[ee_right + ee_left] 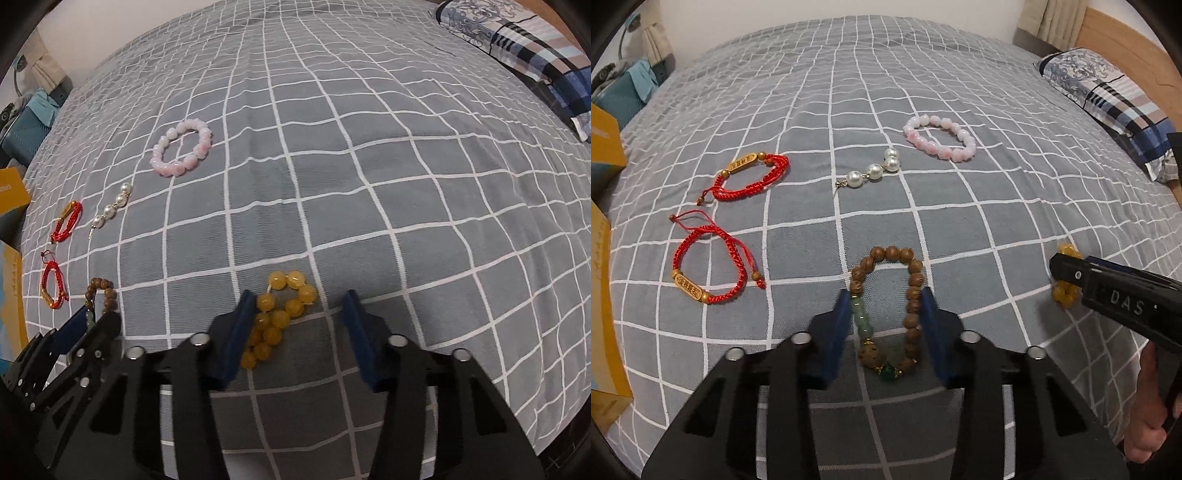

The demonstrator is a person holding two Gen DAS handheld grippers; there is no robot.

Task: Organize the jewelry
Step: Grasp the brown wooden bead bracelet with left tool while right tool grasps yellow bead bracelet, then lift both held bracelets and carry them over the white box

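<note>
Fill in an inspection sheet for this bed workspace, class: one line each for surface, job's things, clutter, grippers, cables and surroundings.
Surface: grey checked bedspread, slightly wrinkled.
Job's things: wooden bead bracelet lying between the left gripper's fingers; yellow bead bracelet bunched between the right gripper's fingers, close to the left finger; pink bead bracelet; pearl string; two red cord bracelets, apart.
Clutter: nothing seen.
Grippers: both open, low over the bedspread.
Cables: nothing seen.
Surroundings: patterned pillow, yellow boxes at the left edge, wooden bed frame.
</note>
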